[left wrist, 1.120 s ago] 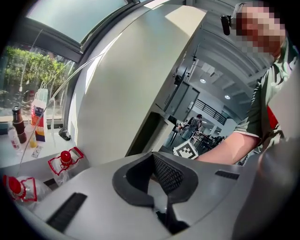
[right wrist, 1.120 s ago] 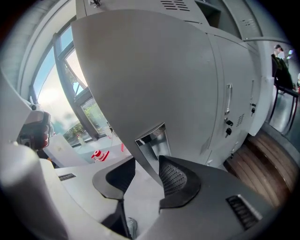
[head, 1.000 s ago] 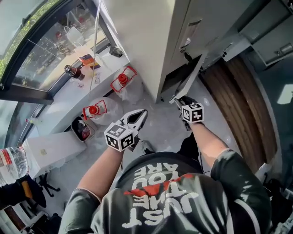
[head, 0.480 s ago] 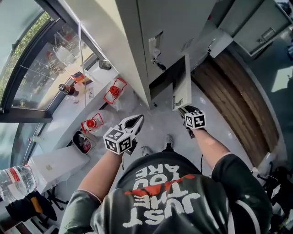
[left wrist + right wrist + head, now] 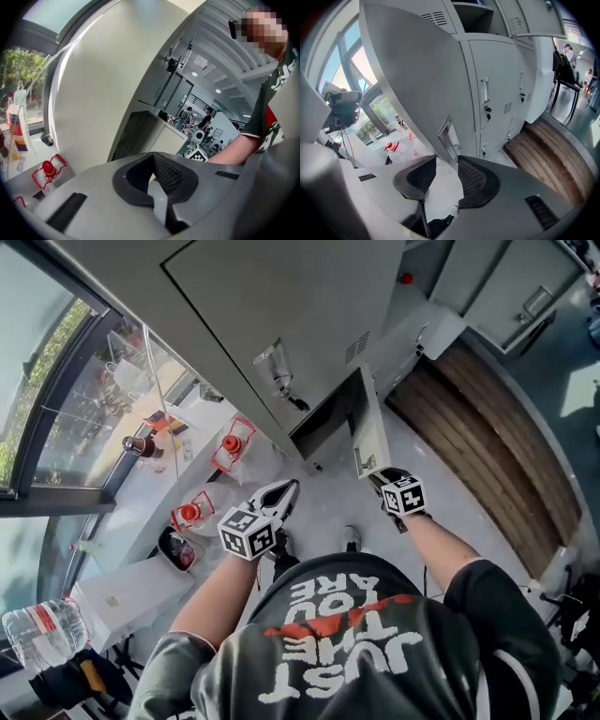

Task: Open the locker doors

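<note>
At the foot of a grey locker bank [image 5: 281,296], beside a tall window [image 5: 56,427]: low locker door [image 5: 372,427] swung well out toward the person, dark compartment [image 5: 328,413] laid bare behind it. Recessed handle [image 5: 449,136] on the door's outer face, seen in the right gripper view just beyond the jaws. Right gripper [image 5: 378,478], at the head view's right: tips just beside the door's free lower edge, contact not discernible; jaws apart by a moderate gap, just closed a little, nothing between the pads, only pale floor [image 5: 438,187] showing through. Left gripper [image 5: 286,491], at the head view's left: held above the floor, apart from the open door, pointed toward the bank's plain side wall; jaw tips together, empty. Neighbouring doors [image 5: 494,79] to the right of the open one: shut, each with upright handle and keyhole. Wooden platform [image 5: 478,446] along the base of the farther lockers. On the white sill [image 5: 141,479] under the window: two red-capped items [image 5: 232,442] in red frames, well apart from both grippers. At the head view's lower left: clear water bottle [image 5: 42,634] with a red label. In the foreground: dark shirt [image 5: 347,634] with white and red lettering, both bare forearms reaching forward from it.
</note>
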`<state>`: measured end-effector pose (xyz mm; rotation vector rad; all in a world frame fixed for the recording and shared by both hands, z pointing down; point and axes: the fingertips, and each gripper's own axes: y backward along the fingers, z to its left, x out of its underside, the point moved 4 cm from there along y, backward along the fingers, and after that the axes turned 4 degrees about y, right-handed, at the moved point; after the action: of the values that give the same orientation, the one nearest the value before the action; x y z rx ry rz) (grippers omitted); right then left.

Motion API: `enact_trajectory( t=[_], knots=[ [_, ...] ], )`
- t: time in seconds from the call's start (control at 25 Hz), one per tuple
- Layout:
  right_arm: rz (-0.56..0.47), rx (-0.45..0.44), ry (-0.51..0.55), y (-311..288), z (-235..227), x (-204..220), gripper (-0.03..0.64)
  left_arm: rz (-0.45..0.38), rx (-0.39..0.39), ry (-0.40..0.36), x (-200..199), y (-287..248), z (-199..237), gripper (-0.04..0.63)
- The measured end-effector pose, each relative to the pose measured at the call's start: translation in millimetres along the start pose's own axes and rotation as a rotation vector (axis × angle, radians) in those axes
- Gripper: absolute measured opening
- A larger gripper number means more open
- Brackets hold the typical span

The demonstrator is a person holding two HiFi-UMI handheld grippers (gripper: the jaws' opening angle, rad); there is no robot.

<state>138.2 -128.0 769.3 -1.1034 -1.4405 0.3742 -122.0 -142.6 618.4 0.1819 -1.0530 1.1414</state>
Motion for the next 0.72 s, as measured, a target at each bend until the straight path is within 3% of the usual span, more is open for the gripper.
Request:
enact_trajectory(
  t=[0.28,0.48,0.72],
  knots=[
    [-0.022,0.14,-0.093,11,-17,8,0.147,0.113,0.093,-0.063,3,-5,12,0.002],
    [-0.015,0.234,-0.08,24,-36,11,0.118,0.15,0.131,-0.081,4,-5,14,0.002],
    [0.014,0.298,0.007,35,-60,12,0.097,0.165,0.139,-0.089,5,-5,8,0.002]
  ],
)
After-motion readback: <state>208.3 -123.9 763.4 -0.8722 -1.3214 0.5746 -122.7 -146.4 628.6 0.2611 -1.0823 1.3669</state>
